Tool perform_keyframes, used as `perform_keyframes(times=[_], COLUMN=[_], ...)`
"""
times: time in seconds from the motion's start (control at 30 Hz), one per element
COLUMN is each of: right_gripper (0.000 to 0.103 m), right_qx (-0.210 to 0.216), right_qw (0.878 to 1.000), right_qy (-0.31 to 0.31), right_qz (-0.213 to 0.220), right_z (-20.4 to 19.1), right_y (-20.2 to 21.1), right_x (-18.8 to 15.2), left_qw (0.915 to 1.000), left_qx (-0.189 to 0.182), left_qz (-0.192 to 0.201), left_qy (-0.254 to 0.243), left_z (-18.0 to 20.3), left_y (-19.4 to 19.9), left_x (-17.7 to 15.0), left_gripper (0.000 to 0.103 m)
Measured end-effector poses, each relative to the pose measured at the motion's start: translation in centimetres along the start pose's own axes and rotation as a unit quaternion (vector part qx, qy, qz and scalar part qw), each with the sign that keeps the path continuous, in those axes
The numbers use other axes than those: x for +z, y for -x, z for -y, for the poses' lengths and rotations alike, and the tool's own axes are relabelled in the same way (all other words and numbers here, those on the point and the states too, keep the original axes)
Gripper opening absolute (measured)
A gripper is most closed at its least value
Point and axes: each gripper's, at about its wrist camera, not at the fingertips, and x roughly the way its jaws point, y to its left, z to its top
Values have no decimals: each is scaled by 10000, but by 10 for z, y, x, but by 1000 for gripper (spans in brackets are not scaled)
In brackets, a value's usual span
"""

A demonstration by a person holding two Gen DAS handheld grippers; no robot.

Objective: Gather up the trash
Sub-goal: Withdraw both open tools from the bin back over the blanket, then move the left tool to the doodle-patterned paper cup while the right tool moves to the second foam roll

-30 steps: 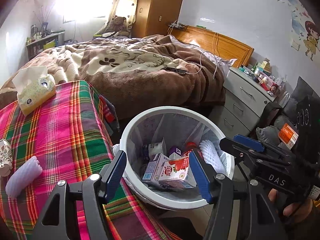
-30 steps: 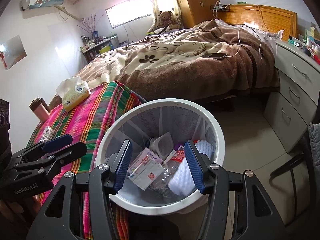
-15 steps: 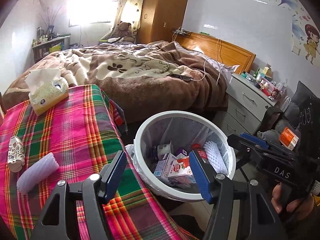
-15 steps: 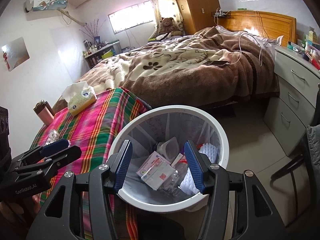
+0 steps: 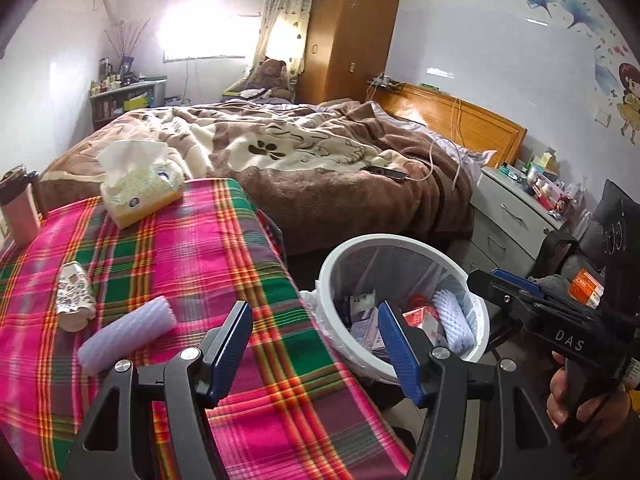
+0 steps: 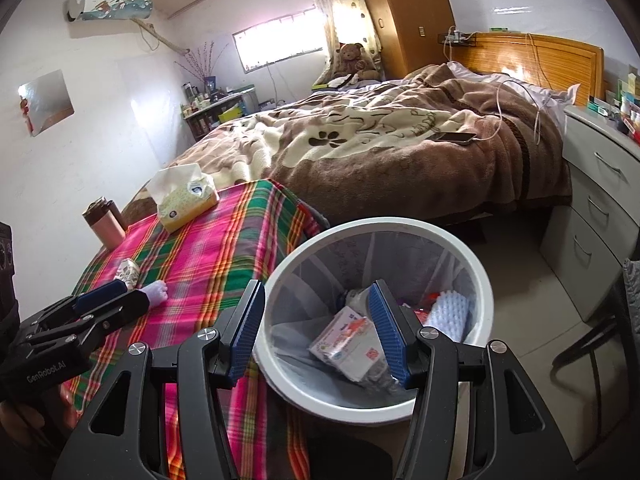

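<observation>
While the white trash bin [image 6: 378, 400] stands on the floor just beside the table edge, its liner already holds a printed carton [image 6: 348, 350], a red-and-white pack [image 5: 420, 316] and a white foam net sleeve [image 5: 450, 316]. Two pieces remain on the plaid tablecloth [image 5: 192, 248]: a lavender foam net sleeve [image 5: 128, 334] lying on its side near the front, and a crumpled patterned paper cup [image 5: 74, 296] just beyond it to the left, the two close but apart. My left gripper [image 5: 314, 350] hangs above the table's near right corner, blue pads spread wide, nothing between them; the foam sleeve lies left of its left finger, not touched. My right gripper [image 6: 318, 332] hovers over the bin's near rim, jaws likewise wide apart and empty, the carton visible between the pads below. Each wrist view catches the other tool from the side: right one at the bin's far side in the left view, left one low over the cloth in the right view, its tip near the foam sleeve. Farther back on the cloth sit a tissue box [image 5: 138, 188] and a pink tumbler [image 5: 20, 212] at the far left corner. Beyond the table: bed with brown blanket [image 5: 320, 160], white drawer unit [image 6: 600, 216] at right.
</observation>
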Motion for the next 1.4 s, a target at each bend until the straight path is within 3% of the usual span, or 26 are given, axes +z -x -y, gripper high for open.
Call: perform_keyframes(times=[0.5,0.6,1.0,1.4], right_gripper=[56,56,56,56], right_qx=[385,468,806,1048], right_qw=[9986,9977,9923,9852], right_qy=[309,384,601,631], right_qz=[-196,-290,-725,-1202], right_z=[-55,-66,-110,-146], right_y=[-22,-28,-64,-107], right_x=[-8,-10,-19,-21], left_qw=[9969,9941,9845,9855], left_qx=[539,831,1430,1241], left_qz=[163,172,88,-240], left_qy=[554,675,1006,1132], left_z=[-86,-108,-182,-225], left_y=[23,27,33,-7], left_x=[-6,-7,-8,2], left_gripper=[65,65,66,66])
